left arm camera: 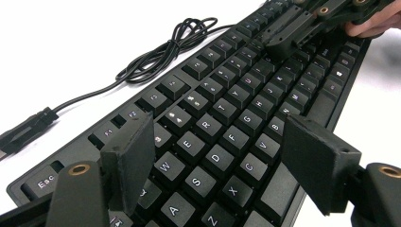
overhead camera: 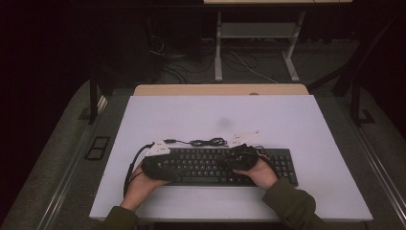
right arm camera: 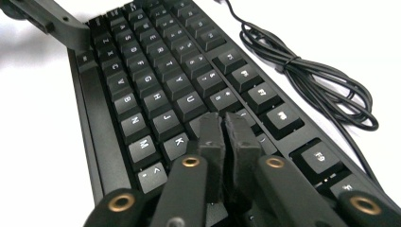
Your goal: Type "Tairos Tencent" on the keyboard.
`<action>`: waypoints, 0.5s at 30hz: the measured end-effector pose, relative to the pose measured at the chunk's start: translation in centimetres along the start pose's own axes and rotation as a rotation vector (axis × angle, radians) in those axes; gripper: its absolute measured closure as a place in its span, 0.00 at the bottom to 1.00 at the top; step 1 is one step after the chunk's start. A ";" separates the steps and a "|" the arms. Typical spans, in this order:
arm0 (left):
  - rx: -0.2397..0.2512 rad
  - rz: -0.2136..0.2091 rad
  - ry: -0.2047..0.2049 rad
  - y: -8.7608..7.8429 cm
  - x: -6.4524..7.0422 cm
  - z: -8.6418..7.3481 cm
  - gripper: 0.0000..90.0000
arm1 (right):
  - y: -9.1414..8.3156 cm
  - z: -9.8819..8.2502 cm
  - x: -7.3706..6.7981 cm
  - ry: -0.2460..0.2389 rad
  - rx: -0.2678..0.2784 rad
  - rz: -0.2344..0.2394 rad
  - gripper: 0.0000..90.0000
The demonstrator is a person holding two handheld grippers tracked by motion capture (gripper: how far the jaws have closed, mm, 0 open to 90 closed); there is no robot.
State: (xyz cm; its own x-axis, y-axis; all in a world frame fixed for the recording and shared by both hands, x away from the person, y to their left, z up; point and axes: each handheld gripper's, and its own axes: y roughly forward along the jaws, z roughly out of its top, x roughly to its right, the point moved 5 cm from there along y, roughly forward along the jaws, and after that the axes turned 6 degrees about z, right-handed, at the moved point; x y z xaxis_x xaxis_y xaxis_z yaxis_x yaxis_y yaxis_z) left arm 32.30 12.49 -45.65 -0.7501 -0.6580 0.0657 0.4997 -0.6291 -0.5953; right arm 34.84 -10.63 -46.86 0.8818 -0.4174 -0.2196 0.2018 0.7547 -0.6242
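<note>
- The left tool (left arm camera: 215, 161) has its two black jaws standing wide apart over the left part of the black plastic keyboard (left arm camera: 227, 109); nothing is held between them, and letter keys show in the gap.
- The right tool (right arm camera: 229, 137) has its jaws almost together, with only a thin slit between the pads, and it holds nothing. Its tips are low over the keys near the middle of the keyboard; it cannot be told if they touch a key.
- In the high view, the left tool (overhead camera: 155, 160) and the right tool (overhead camera: 244, 155) are both above the keyboard (overhead camera: 210, 165), each in one hand of the person.
- The keyboard lies flat on the white surface (overhead camera: 191, 120), near the person's edge.
- Its thin black cable (left arm camera: 161, 52) lies in a loose bundle on the surface just behind the keyboard, with the plug (left arm camera: 23, 132) at the left end.
</note>
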 end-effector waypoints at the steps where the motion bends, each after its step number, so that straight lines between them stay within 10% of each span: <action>1: 0.001 0.000 -0.001 0.0 0.0 0.0 0.29 | 0.0 0.0 0.0 -0.003 0.002 -0.002 0.92; 15: 0.002 0.002 0.005 -0.1 -0.1 0.0 0.29 | -0.6 0.6 -0.1 0.018 0.079 0.002 0.54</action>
State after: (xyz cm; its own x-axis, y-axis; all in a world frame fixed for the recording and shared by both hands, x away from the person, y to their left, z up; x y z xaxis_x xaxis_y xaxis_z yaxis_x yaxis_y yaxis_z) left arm 32.32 12.57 -45.57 -0.7511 -0.6574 0.0605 0.5024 -0.6287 -0.5935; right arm 34.95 -10.72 -46.00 0.8745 -0.4244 -0.2349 0.2337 0.7929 -0.5627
